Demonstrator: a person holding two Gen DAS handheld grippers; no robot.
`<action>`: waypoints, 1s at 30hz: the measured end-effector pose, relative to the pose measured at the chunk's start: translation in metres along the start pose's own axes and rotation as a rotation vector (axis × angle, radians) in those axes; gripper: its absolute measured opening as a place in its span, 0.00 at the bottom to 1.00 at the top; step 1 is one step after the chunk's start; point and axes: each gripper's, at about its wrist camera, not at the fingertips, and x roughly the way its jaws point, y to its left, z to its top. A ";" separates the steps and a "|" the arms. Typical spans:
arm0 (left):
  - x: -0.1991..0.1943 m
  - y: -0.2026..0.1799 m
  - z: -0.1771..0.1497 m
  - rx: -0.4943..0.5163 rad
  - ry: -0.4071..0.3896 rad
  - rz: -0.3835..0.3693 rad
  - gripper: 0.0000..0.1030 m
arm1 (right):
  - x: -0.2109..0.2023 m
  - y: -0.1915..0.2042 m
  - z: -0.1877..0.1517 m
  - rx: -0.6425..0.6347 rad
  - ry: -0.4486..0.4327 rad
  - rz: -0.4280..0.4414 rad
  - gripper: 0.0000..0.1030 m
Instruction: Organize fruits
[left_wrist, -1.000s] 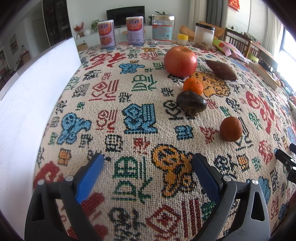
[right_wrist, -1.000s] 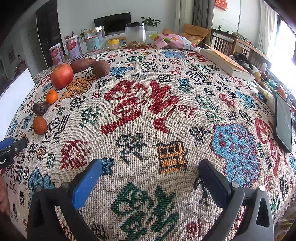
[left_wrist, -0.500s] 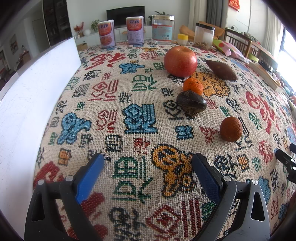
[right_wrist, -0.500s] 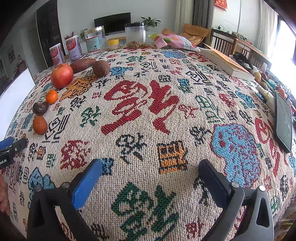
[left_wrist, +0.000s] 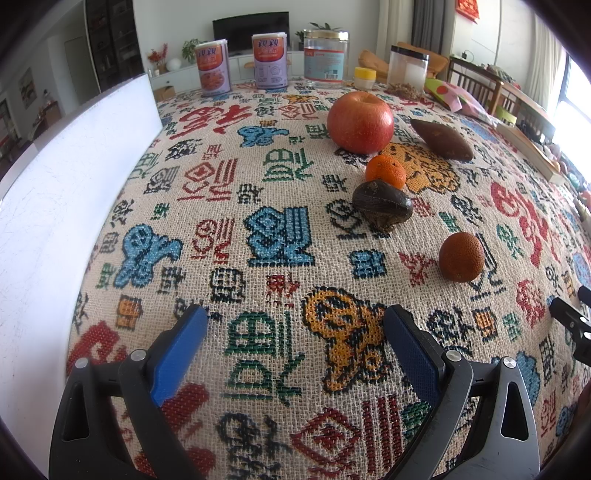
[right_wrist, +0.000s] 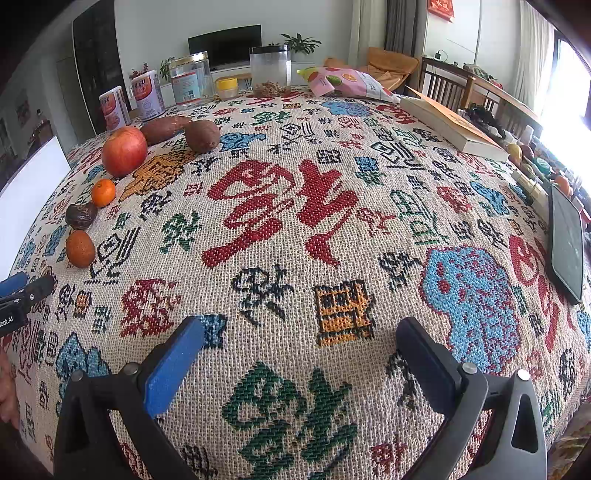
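Note:
A row of fruit lies on the patterned tablecloth: a red apple (left_wrist: 360, 122), a small orange mandarin (left_wrist: 385, 171), a dark wrinkled fruit (left_wrist: 382, 205) and a dull orange fruit (left_wrist: 461, 257). A brown sweet potato (left_wrist: 441, 139) lies right of the apple. In the right wrist view the apple (right_wrist: 124, 150), mandarin (right_wrist: 103, 192), dark fruit (right_wrist: 81, 215), dull orange fruit (right_wrist: 80, 248) and two sweet potatoes (right_wrist: 201, 135) sit at far left. My left gripper (left_wrist: 295, 325) is open and empty, short of the fruit. My right gripper (right_wrist: 301, 336) is open and empty over the cloth.
A white board (left_wrist: 62, 192) borders the table's left edge. Cans (left_wrist: 212, 66), a glass jar (left_wrist: 325, 59), a plastic container (right_wrist: 269, 70) and a snack bag (right_wrist: 347, 83) stand along the back. A book (right_wrist: 450, 125) and a phone (right_wrist: 565, 240) lie at right.

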 end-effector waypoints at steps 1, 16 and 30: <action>0.000 0.000 0.000 0.000 0.000 0.000 0.95 | 0.000 0.000 0.000 0.000 0.000 0.000 1.00; 0.001 0.001 0.001 -0.002 0.012 -0.011 0.94 | 0.000 0.000 0.000 -0.001 -0.001 0.000 1.00; 0.025 -0.041 0.072 0.143 -0.047 -0.129 0.72 | 0.000 0.000 0.000 -0.002 -0.001 0.000 1.00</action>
